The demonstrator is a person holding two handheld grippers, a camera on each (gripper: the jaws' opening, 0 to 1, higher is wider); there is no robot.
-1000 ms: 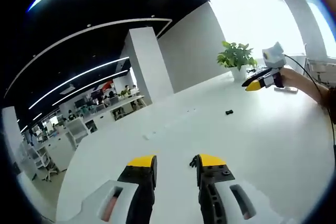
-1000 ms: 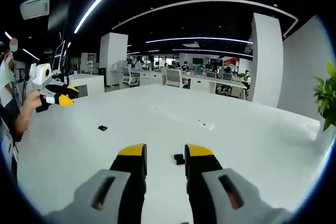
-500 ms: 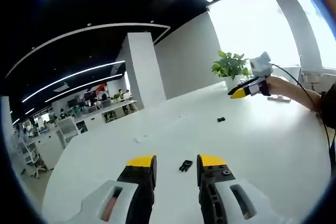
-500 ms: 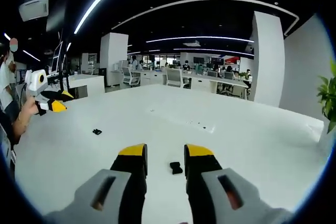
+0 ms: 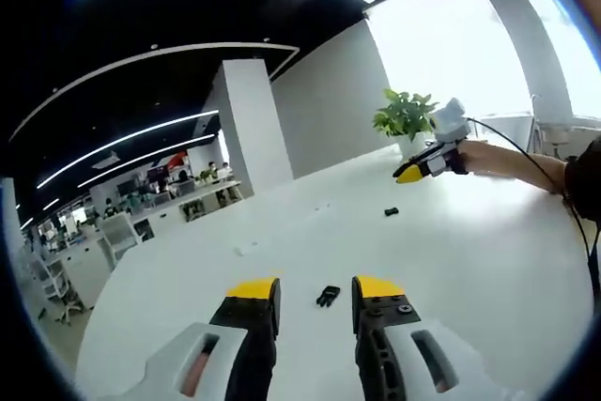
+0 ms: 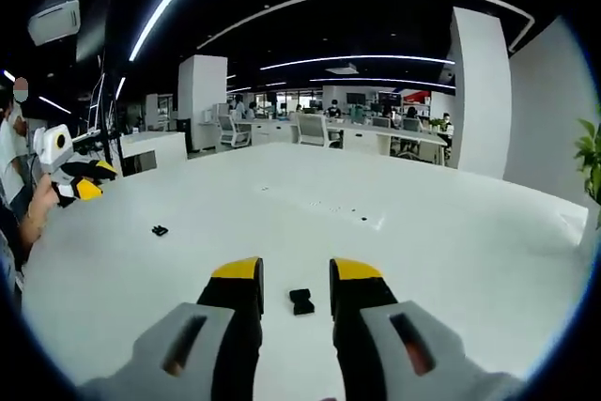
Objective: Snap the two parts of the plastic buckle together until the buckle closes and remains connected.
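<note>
Left gripper [image 5: 315, 293] hovers low over a white table [image 5: 488, 251], jaws apart and empty, one black buckle part [image 5: 328, 296] lying between its tips. Right gripper [image 6: 294, 279] likewise, jaws spread around the other buckle part [image 6: 300, 300]. A potted plant [image 5: 404, 119] stands at the table's far edge, possibly against a window

Smooth matt white table [image 5: 470, 260], small black plastic buckle parts [image 5: 328, 296] [image 6: 301, 301], leafy green plant [image 5: 404, 115]

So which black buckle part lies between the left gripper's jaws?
The forked buckle part between its yellow tips; the other buckle part lies farther off, near the right gripper.
</note>
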